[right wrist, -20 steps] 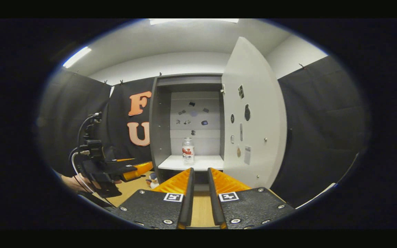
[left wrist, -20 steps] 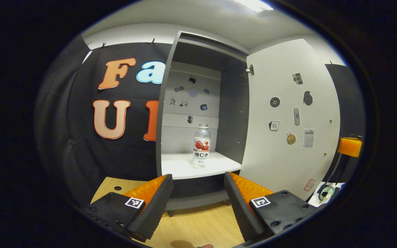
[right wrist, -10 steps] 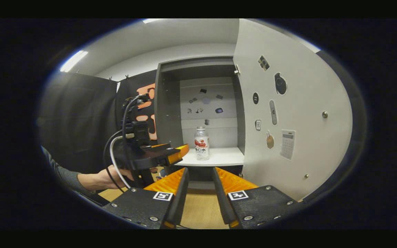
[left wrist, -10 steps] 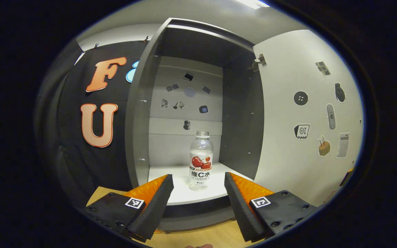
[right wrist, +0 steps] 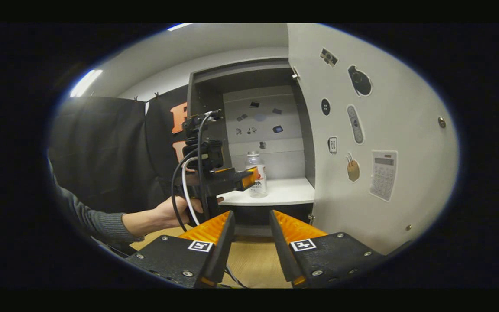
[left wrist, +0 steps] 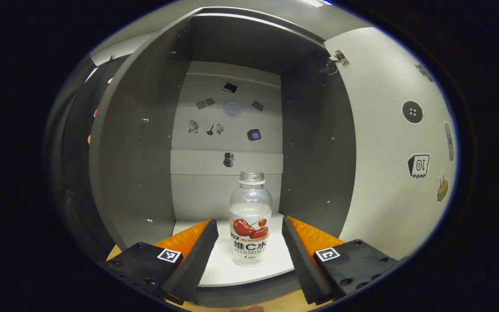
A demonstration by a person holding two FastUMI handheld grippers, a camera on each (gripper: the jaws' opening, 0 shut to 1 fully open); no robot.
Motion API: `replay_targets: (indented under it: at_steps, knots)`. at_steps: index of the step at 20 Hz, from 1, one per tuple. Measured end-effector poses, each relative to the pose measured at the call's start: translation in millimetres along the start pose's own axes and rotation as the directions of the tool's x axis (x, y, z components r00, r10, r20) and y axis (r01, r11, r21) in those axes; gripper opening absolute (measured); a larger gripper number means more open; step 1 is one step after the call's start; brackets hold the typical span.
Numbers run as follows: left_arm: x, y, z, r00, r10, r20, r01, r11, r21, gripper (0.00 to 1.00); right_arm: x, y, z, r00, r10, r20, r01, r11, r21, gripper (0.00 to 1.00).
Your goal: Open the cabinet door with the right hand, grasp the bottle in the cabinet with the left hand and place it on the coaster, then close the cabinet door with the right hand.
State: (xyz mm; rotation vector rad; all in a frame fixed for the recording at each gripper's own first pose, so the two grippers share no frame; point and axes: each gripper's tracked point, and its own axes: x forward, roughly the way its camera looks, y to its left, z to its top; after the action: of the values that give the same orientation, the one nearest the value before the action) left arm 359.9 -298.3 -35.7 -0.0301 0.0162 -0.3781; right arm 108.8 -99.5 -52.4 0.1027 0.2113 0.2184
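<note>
The left claw (left wrist: pixel 249 222) is spread wide and grips nothing. Its two fingers reach over the front edge of the white shelf (left wrist: pixel 221 271). The bottle (left wrist: pixel 250 216) stands upright just ahead, framed in the gap between the fingertips and slightly nearer the right finger. I see no contact with either one. Beyond the bottle is the back wall of the cabinet (left wrist: pixel 228 190), dotted with small stickers. The open door (left wrist: pixel 383 182) swings away to the right of the claw.

The right claw (right wrist: pixel 251 213) hangs back, low in front of the cabinet. Its fingers are parted by a narrow gap and it is empty. Ahead and to its left, a hand (right wrist: pixel 173 212) holds the left claw up at the shelf.

As I judge it, the off-centre line is the danger. If the claw closes now, the right finger could meet the bottle first and push it sideways or tip it. It looks light and nearly empty, and it has no cap. Squeezing too high on the rounded shoulder might let it slip out.

The bottle carries a label with red cherries and printed lettering. The door stickers include a button, a remote and a calculator.
</note>
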Motion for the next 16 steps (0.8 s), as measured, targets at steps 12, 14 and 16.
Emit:
replay_targets:
  at_steps: [12,14,16]
  knots:
    - [60,10,-27,0.998,0.041,-0.048,-0.04,0.999,0.022,0.97,17,-7,-11,1.0,0.008,-0.026,-0.007,0.999,0.041,0.54]
    - [59,10,-25,0.998,0.043,-0.044,-0.042,0.999,0.016,0.98,17,-8,-9,1.0,0.005,-0.022,-0.004,0.999,0.041,0.6]
    - [58,14,-26,0.998,0.051,-0.041,-0.05,0.999,0.021,0.85,17,-9,-9,1.0,0.001,-0.016,0.0,0.999,0.042,0.55]
